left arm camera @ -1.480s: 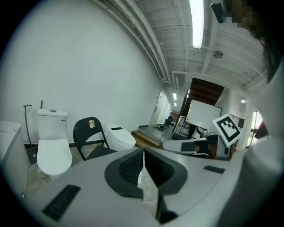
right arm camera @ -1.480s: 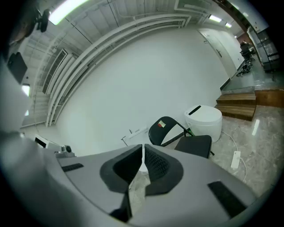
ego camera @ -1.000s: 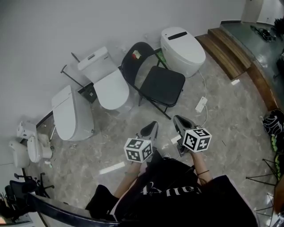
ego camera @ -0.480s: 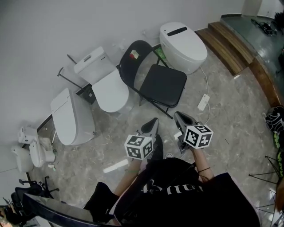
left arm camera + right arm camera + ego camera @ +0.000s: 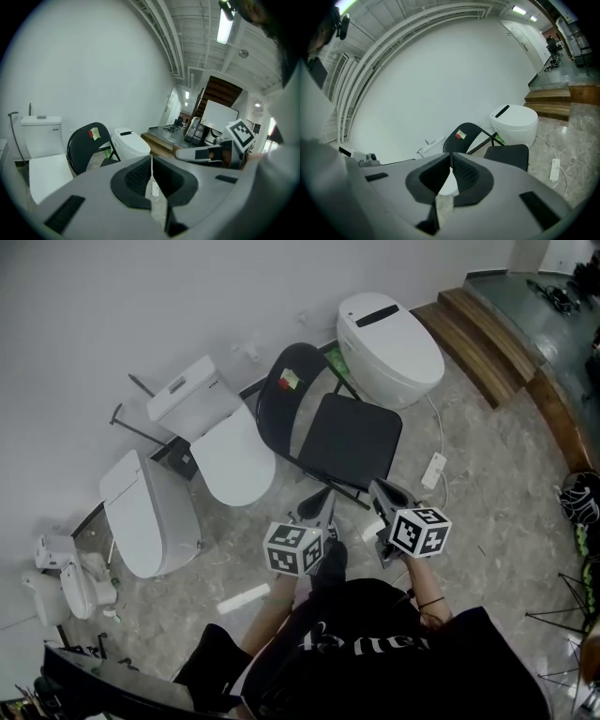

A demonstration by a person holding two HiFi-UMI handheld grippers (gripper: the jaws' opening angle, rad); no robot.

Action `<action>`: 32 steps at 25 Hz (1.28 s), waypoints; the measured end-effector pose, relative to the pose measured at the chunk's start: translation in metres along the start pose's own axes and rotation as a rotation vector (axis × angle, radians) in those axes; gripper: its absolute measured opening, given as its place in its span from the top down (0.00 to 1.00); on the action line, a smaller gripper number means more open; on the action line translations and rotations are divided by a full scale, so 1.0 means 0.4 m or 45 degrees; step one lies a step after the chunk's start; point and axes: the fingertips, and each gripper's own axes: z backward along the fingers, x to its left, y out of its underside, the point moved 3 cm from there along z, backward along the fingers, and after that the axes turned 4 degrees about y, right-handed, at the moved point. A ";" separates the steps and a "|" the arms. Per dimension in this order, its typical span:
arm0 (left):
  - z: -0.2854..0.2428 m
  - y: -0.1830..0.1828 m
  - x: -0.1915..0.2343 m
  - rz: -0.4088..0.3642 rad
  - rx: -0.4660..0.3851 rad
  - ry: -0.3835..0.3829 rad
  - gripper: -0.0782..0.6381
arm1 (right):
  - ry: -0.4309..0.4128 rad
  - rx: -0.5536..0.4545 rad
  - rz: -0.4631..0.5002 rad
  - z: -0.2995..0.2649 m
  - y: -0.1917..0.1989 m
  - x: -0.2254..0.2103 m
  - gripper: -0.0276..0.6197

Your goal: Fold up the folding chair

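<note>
Far left, by the wall: small white fixtures [image 5: 58, 563] clustered on the marble floor [image 5: 487, 484]. Next, a white toilet with its lid down [image 5: 150, 512], then a white toilet with a tank [image 5: 211, 427]. On the floor near the person, a white strip [image 5: 244, 596]. Left gripper [image 5: 322, 505]: jaws closed together, nothing between them, held low just short of the chair's front. Folding chair [image 5: 347, 437]: black, still unfolded, standing on the floor between the tank toilet and a rounded white toilet [image 5: 389, 338], backrest toward the wall, seat toward the person; a red and green sticker [image 5: 289, 381] on the backrest. Right gripper [image 5: 382, 493]: jaws likewise closed and empty, beside the left one, near the seat's front corner. Right of the chair, a white power strip [image 5: 433, 468] with its cord on the floor. Farther right, wooden steps [image 5: 487, 334] leading up.
</note>
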 end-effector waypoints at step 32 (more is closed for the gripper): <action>-0.299 -0.207 0.859 -0.076 0.237 -0.263 0.63 | 0.277 0.212 -0.171 -0.384 0.077 -0.277 0.92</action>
